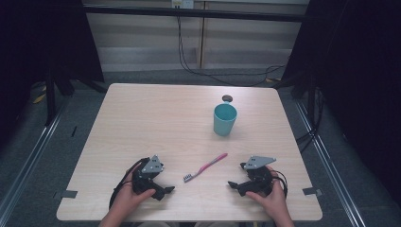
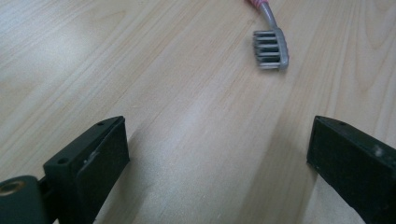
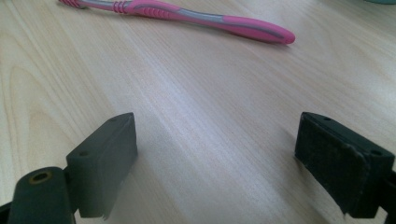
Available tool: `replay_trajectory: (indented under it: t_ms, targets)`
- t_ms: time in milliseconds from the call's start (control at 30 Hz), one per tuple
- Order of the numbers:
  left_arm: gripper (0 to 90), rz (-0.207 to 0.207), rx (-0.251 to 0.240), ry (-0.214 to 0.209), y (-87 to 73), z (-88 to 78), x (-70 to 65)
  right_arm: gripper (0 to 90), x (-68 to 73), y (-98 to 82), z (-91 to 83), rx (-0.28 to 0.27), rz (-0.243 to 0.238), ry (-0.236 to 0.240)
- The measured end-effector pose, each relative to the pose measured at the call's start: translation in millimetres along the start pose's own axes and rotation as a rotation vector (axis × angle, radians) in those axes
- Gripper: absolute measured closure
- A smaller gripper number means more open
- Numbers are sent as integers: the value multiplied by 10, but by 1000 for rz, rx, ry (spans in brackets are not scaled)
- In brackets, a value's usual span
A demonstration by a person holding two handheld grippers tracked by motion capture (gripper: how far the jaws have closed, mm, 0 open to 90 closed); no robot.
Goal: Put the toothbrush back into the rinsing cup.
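Both tongs rest low over the near edge of the worktop, one in each hand, with a pink toothbrush lying between them. Left tongs sit at the near left, their jaws pointing toward the right and standing wide apart with bare wood between them; in the left gripper view the grey bristled head of the toothbrush lies ahead of the jaws, apart from them, bristles turned sideways. Right tongs sit at the near right, jaws pointing left and likewise spread wide with nothing between them; the right gripper view shows the pink handle with its grey inlay and ribbed grip stretched across the wood beyond the jaws, not touching them. From the high view the toothbrush lies flat and slanted, head toward the person, handle end pointing toward a teal cup that stands upright farther back, well apart from the brush. Just behind the cup a small dark round opening sits in the worktop. No brand, label or lettering can be read on the toothbrush, the cup or the tongs.
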State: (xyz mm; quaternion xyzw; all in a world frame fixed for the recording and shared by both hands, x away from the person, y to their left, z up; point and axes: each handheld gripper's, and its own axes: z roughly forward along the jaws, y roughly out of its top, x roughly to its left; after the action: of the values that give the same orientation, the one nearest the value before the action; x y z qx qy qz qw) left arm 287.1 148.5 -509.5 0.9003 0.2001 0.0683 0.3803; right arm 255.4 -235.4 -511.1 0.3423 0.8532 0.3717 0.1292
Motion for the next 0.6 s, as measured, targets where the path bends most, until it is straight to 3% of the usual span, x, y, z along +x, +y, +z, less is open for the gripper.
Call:
replay_trajectory:
  t_ms: [167, 367, 433, 533, 600]
  targets:
    - [53, 0, 0, 0, 0, 0, 0, 125, -13, 4, 0, 2, -9, 9]
    - [52, -1, -1, 0, 0, 1, 0, 136, -49, 121, 10, 92, -37, 34]
    - [53, -1, -1, -1, 0, 1, 0, 145, -71, 199, 34, 136, -77, 57]
    - [53, 0, -1, 0, 0, 0, 0, 175, -88, 298, 52, 191, -130, 54]
    - [53, -1, -1, 0, 0, 1, 0, 197, -108, 394, 75, 243, -192, 55]
